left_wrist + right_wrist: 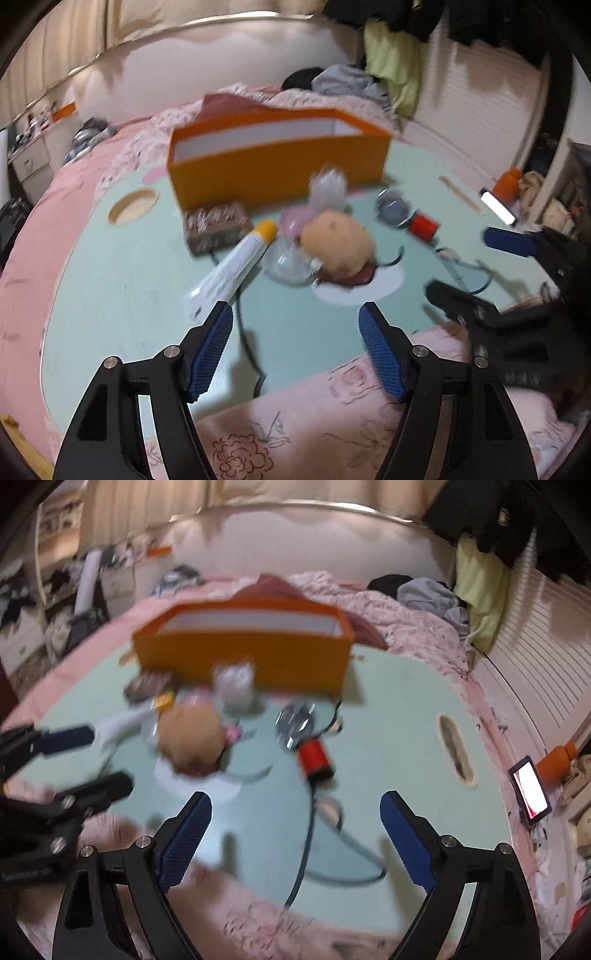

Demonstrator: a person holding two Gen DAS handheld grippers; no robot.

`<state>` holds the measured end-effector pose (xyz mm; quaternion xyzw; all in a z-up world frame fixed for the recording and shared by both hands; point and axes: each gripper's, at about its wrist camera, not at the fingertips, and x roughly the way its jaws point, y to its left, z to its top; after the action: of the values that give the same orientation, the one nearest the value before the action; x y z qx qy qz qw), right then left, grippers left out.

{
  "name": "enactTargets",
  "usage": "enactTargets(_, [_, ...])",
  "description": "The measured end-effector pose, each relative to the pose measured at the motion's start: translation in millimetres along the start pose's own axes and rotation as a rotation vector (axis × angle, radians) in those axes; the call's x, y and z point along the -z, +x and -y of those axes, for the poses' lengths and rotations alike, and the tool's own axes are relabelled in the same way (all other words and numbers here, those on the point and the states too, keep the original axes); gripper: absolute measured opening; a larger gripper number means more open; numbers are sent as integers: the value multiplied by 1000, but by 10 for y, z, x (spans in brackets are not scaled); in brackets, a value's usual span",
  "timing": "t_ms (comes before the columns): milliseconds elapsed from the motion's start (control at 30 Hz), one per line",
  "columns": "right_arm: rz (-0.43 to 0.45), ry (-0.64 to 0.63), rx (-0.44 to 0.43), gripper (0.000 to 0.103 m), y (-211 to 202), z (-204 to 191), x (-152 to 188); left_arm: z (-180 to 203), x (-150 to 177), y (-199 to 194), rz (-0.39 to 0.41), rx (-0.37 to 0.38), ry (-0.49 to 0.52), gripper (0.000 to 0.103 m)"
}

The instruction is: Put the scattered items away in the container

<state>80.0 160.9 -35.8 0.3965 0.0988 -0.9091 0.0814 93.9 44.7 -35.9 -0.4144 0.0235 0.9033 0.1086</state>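
Bedding surrounds our mint desk (122, 280); the empty orange box (277, 166) sits at its far edge, clutter just before it. We hold the left gripper (295, 354) and right gripper (295, 845) open, empty; we should approach the white tube (232, 269) squarely.

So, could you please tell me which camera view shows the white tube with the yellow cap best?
The left wrist view: the white tube lies whole and fairly sharp. In the right wrist view it is blurred.

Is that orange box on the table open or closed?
Open: the orange box has no lid on top, and its white inner walls show. Its floor is hidden, so contents cannot be told.
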Motion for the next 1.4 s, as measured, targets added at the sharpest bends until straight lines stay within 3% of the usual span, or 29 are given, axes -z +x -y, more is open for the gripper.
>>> enactTargets(67, [-19,-31,18,93,33,-66,54,-79,23,32,-15,14,-34,71])
enactTargets(200, [-64,-6,-33,93,131,1,77,-229,26,60,-17,85,-107,71])
enactTargets(400, [-120,51,-103,100,245,112,93,-136,41,95,-23,84,-75,80])
enactTargets(567, [-121,32,-124,103,237,102,98,-150,33,101,-27,98,-81,86])
enactTargets(833, [-120,30,-126,103,245,95,99,-237,26,72,-9,142,-118,86])
enactTargets(1400, [-119,31,-127,103,249,109,87,-290,49,63,2,144,-158,86])
